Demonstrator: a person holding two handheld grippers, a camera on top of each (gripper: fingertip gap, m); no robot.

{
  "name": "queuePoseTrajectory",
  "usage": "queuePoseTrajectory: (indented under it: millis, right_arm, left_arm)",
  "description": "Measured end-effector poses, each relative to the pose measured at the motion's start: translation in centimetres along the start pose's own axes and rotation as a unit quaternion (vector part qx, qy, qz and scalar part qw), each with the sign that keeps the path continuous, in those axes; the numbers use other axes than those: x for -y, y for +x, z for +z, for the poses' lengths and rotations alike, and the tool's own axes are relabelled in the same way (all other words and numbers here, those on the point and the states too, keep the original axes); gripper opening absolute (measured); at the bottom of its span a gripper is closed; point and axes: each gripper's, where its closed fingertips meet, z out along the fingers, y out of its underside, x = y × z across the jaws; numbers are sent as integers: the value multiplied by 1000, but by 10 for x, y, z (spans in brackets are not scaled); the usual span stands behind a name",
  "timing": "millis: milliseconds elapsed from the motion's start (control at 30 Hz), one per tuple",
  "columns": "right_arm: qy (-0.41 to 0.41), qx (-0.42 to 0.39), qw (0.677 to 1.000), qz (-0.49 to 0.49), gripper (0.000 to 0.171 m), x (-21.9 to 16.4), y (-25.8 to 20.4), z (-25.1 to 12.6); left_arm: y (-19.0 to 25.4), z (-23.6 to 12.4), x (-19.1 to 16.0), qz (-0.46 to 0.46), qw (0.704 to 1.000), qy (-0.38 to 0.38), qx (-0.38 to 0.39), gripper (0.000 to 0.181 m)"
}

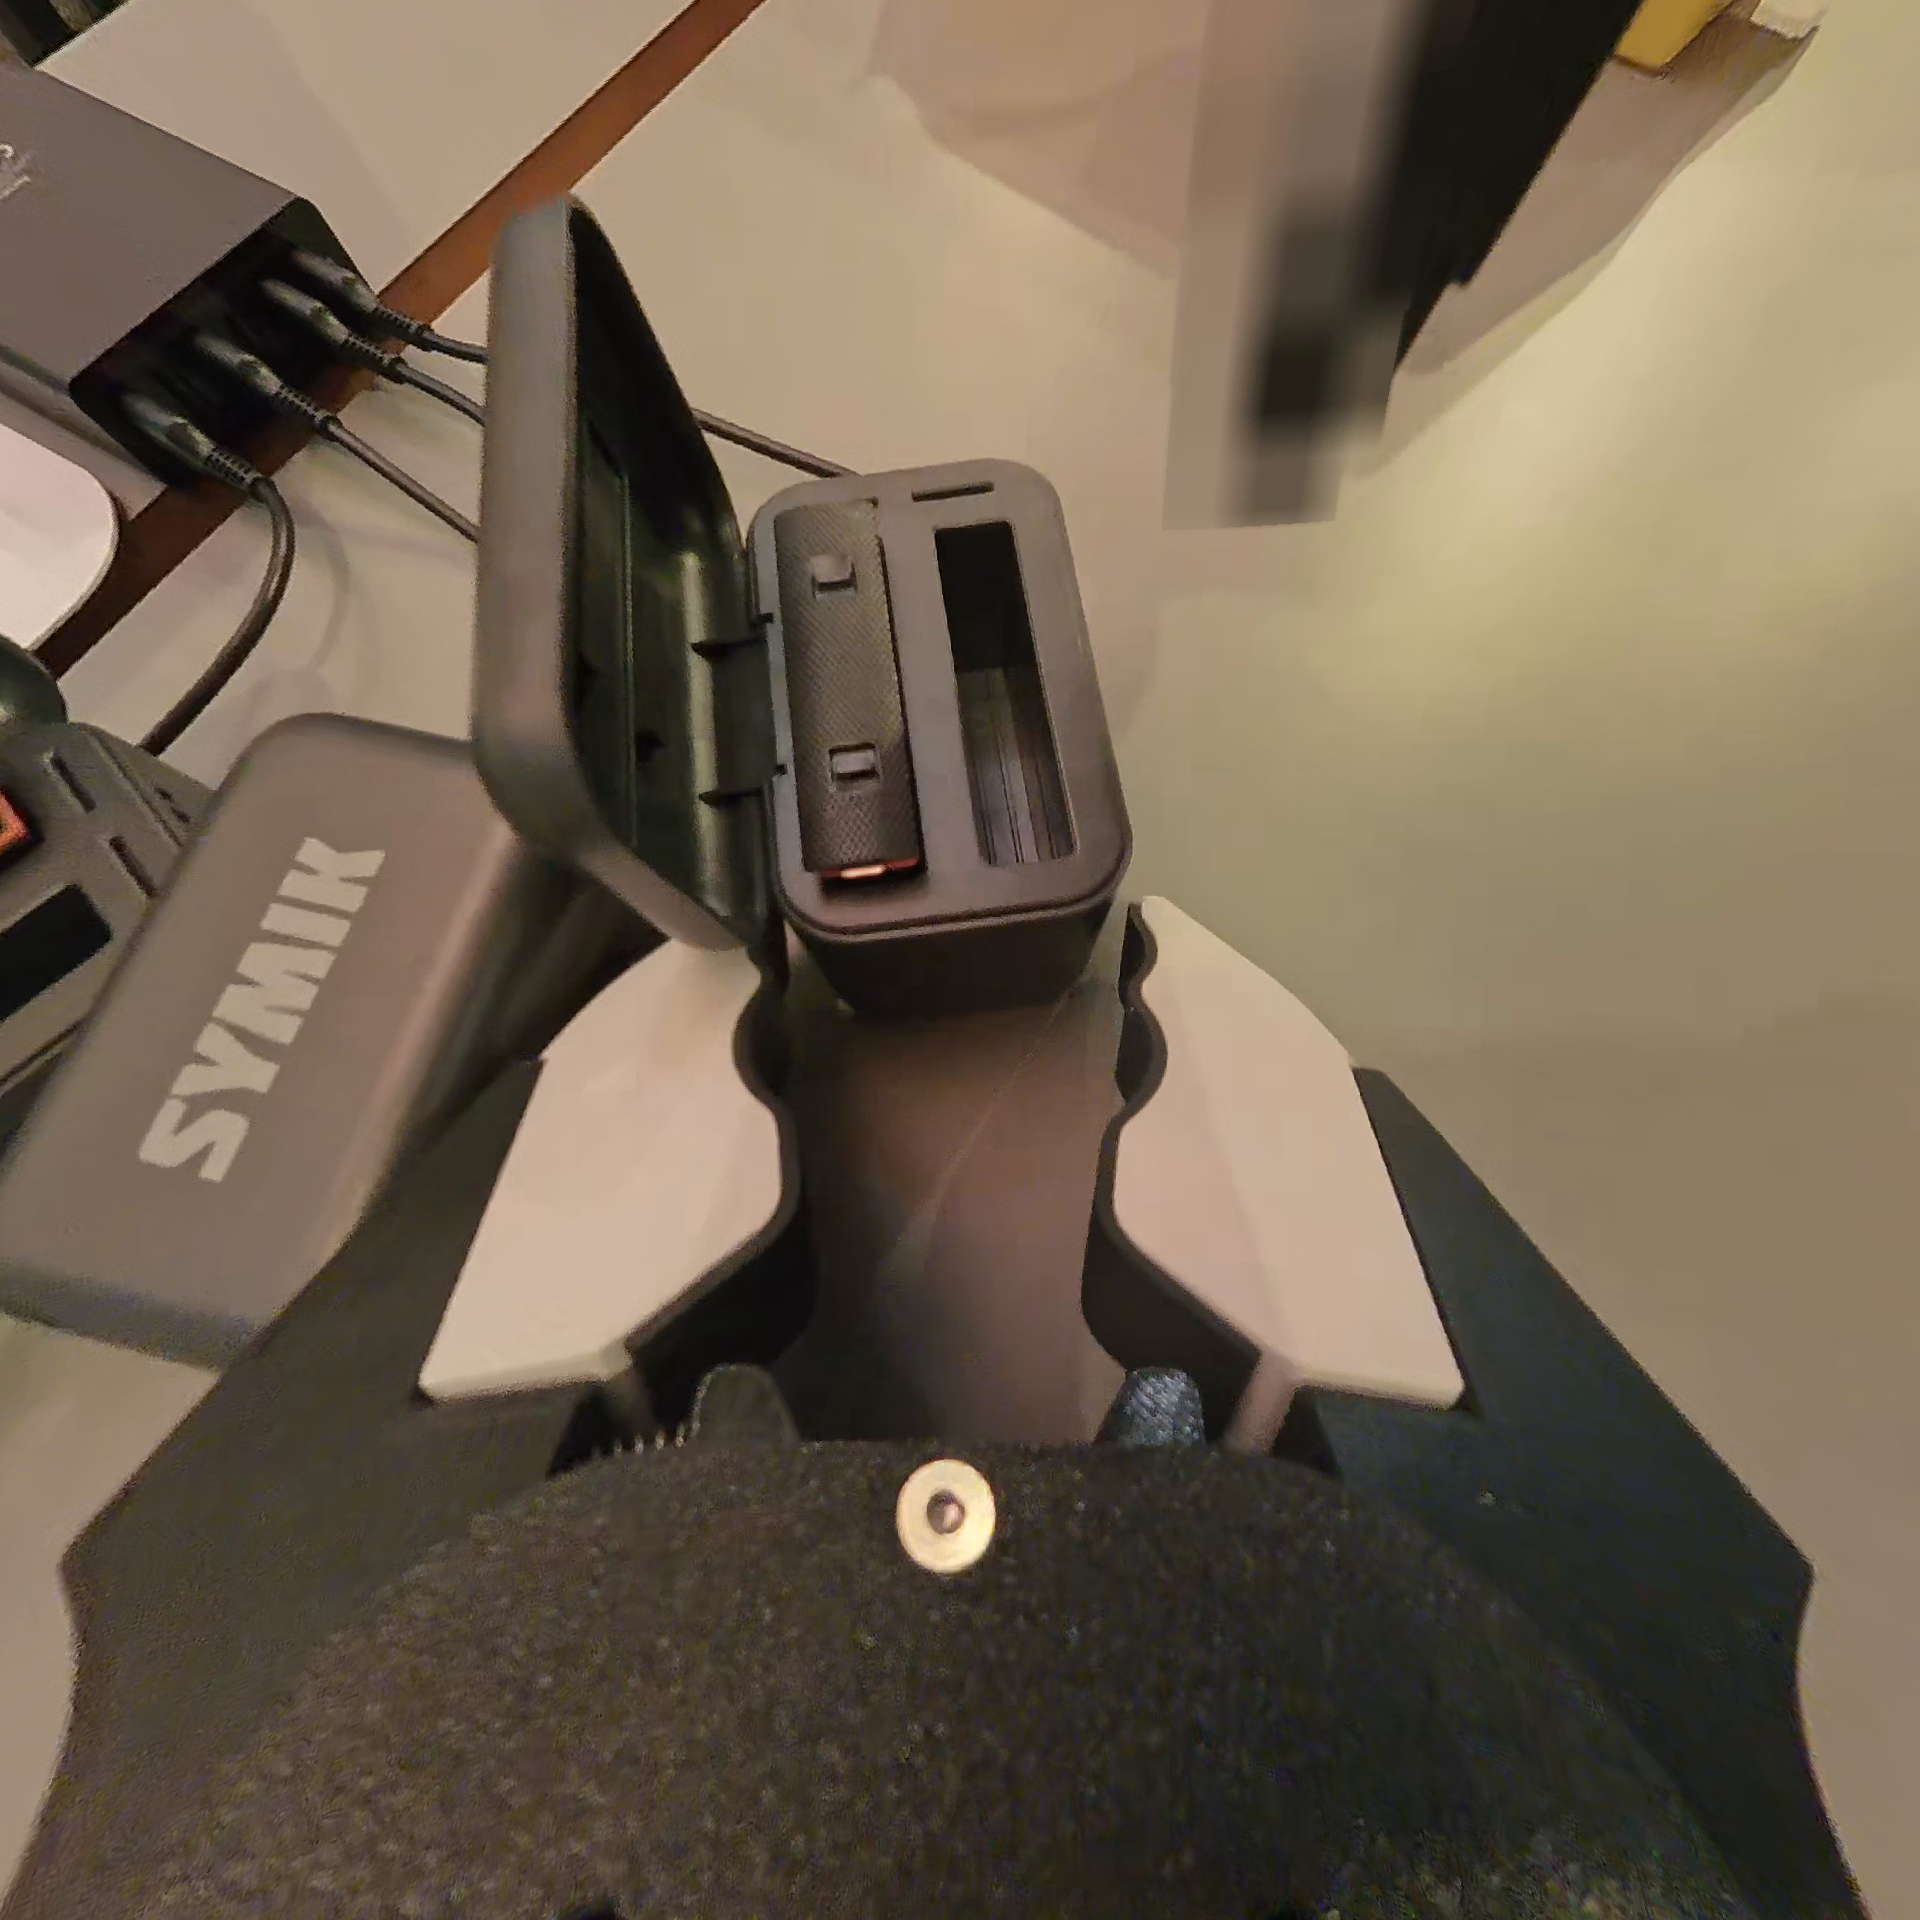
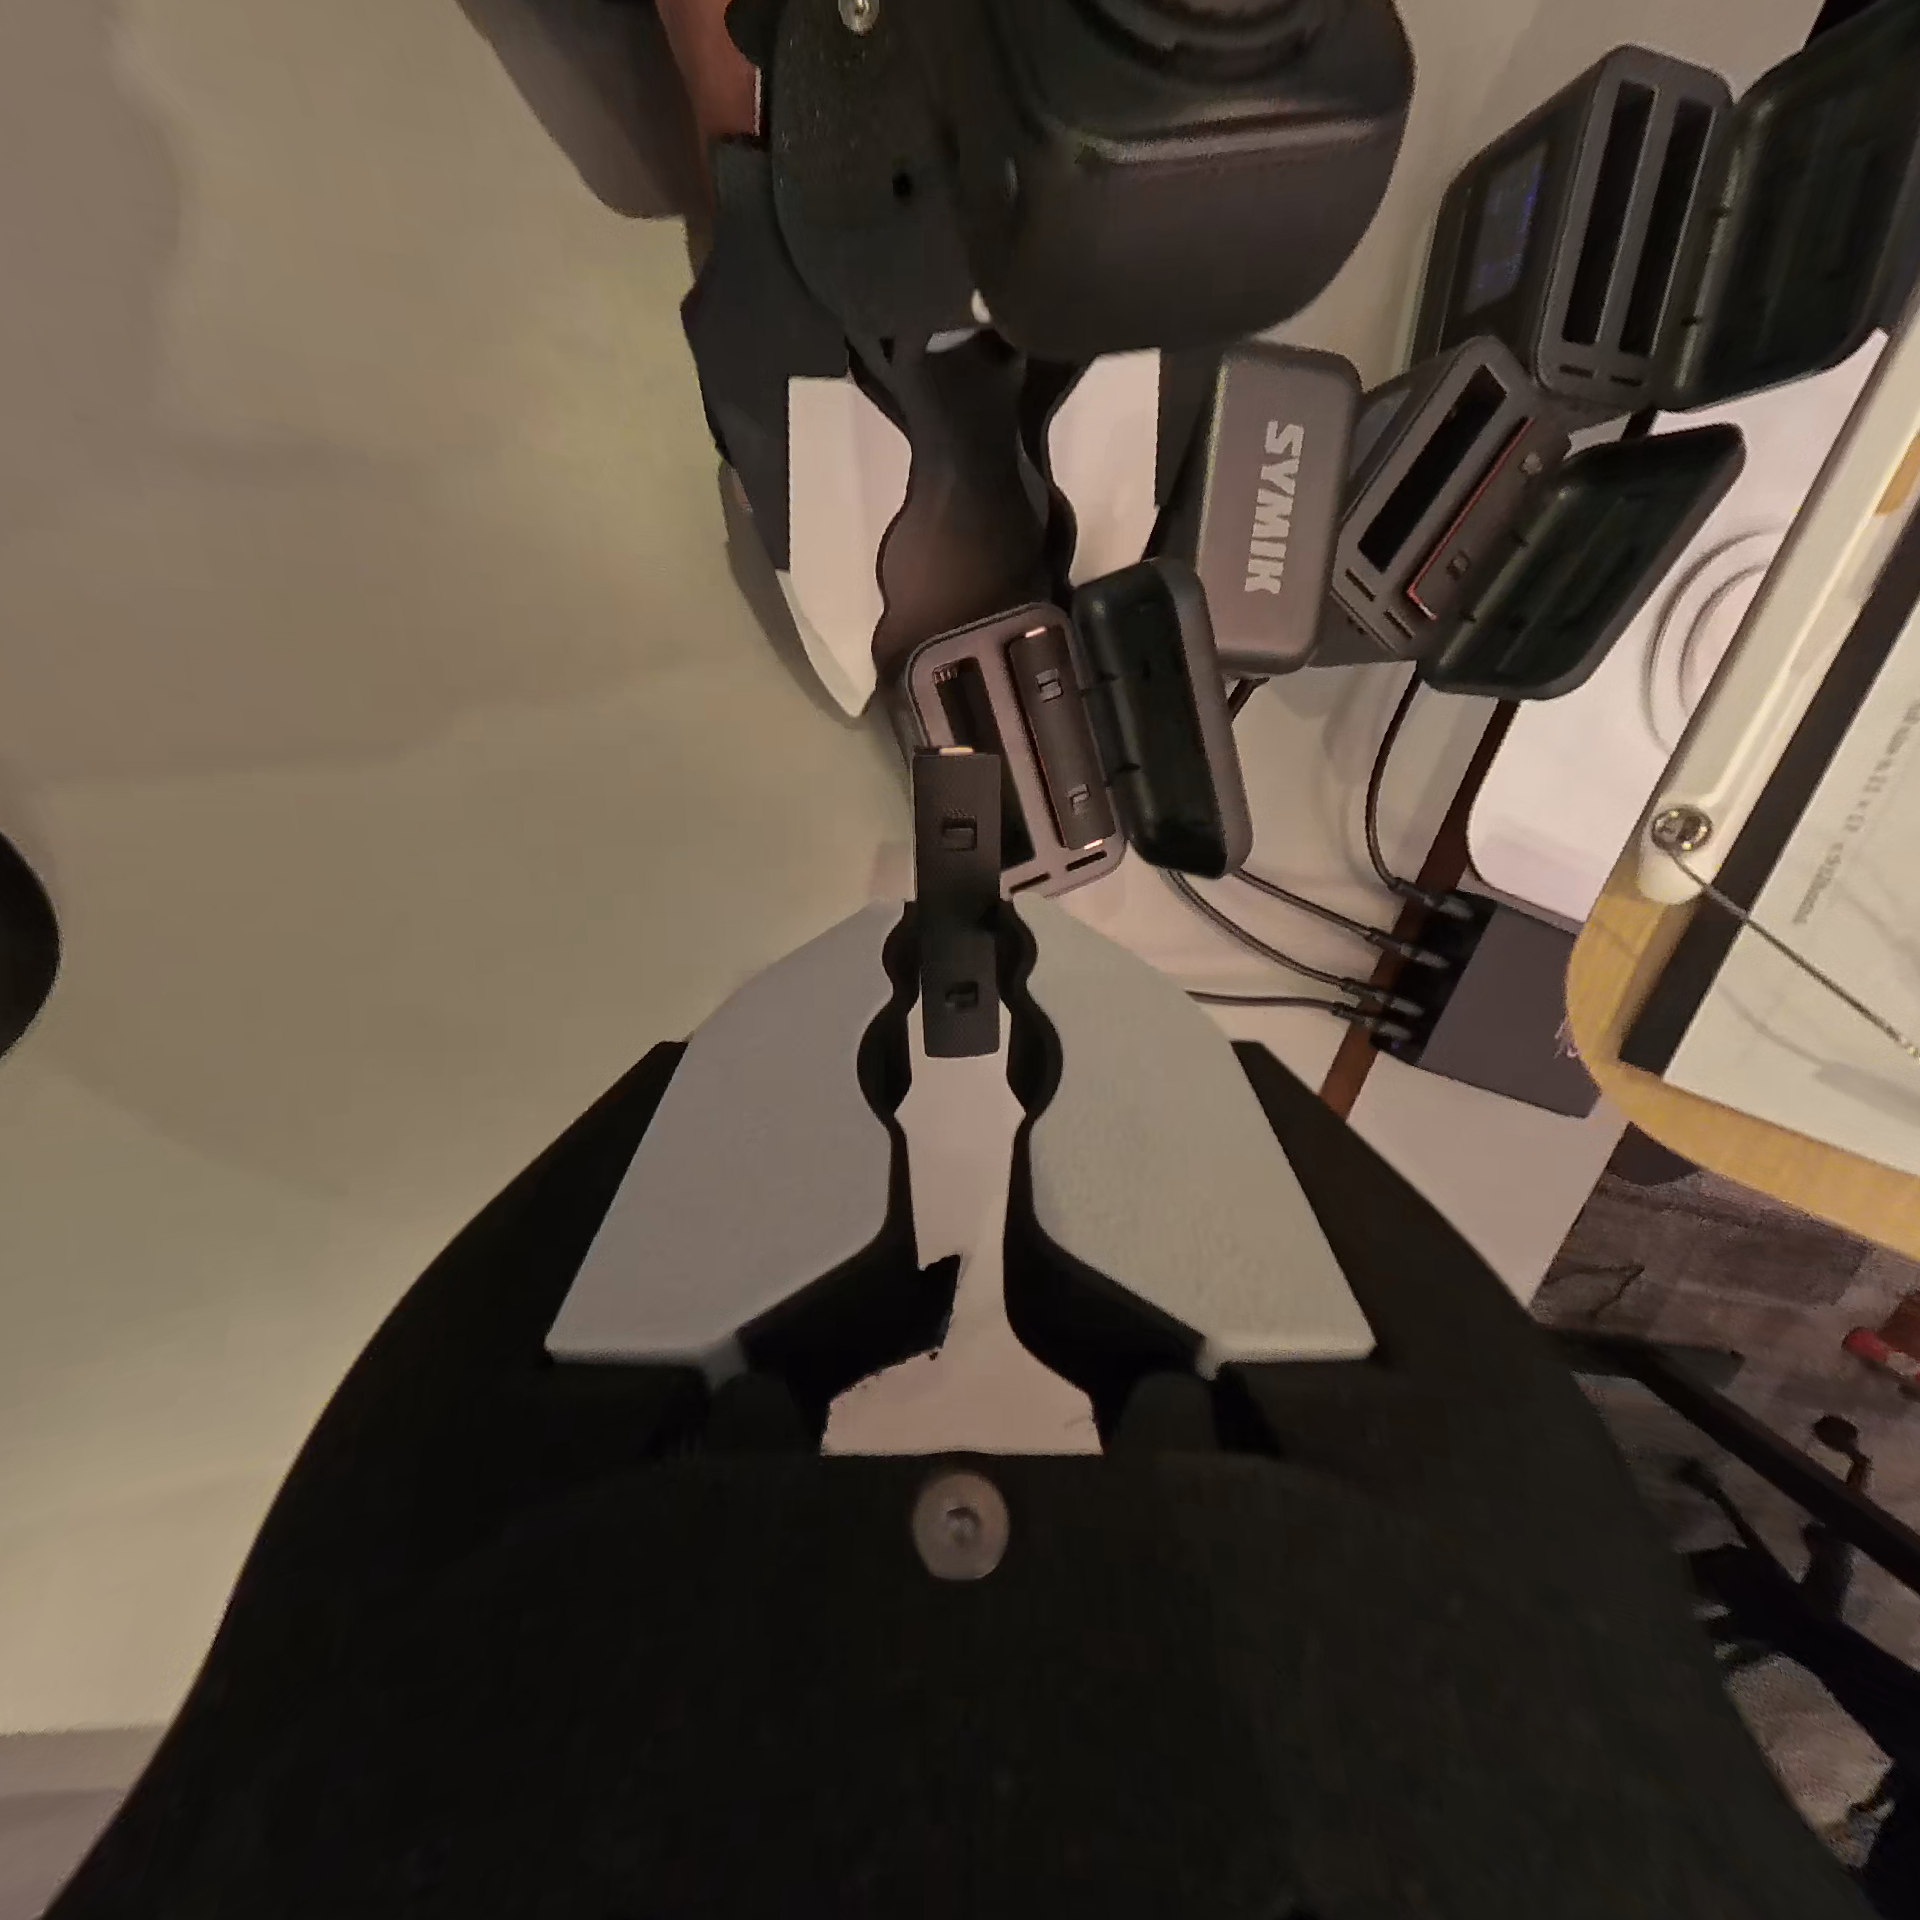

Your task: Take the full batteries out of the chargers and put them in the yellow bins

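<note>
In the left wrist view, the left tool (image 1: 951,966) grips the near end of the open charger (image 1: 951,717), its two white fingers (image 1: 644,1122) closed against the case's sides. The charger's lid (image 1: 582,561) stands up on its left. Of its two slots, the left holds a battery (image 1: 850,691) and the right slot (image 1: 1006,696) is empty. Left of the charger lies a grey closed case (image 1: 260,1039) with white lettering, and behind that a black hub (image 1: 156,301) with cables plugged in, all on the pale worktop (image 1: 1507,831). A blurred dark shape (image 1: 1320,281) hangs above and right of the charger. In the right wrist view, the right tool (image 2: 958,935) is pinched shut on a second battery (image 2: 956,904), held just clear of the charger (image 2: 997,748), at its near left corner. The seated battery (image 2: 1055,738) is still in the slot beside the lid (image 2: 1158,717). The left tool (image 2: 966,582) holds the charger's far end. Right of the charger stand the grey case (image 2: 1273,509) and two more open chargers (image 2: 1444,499), (image 2: 1631,208). No yellow bin shows clearly in either view.
</note>
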Motion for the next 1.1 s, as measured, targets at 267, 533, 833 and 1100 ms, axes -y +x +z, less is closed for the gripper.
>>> queuePoseTrajectory:
  millis: [267,533,833,1100]
  right_arm:
    - [-10,-46,997,53,13,-21,-5,-25]
    - [-38,-149,978,140,13,-85,-2,-100]
    - [-183,-296,899,265,14,-252,23,-159]
    - [-211,-252,891,312,14,-340,19,-89]
  left_arm:
    - [-7,-18,-6,1,999,-7,38,41]
    - [-12,-15,0,-2,997,11,71,19]
    - [-14,-12,-4,-6,995,-4,98,21]
    - [-3,-34,-10,-4,996,8,86,22]
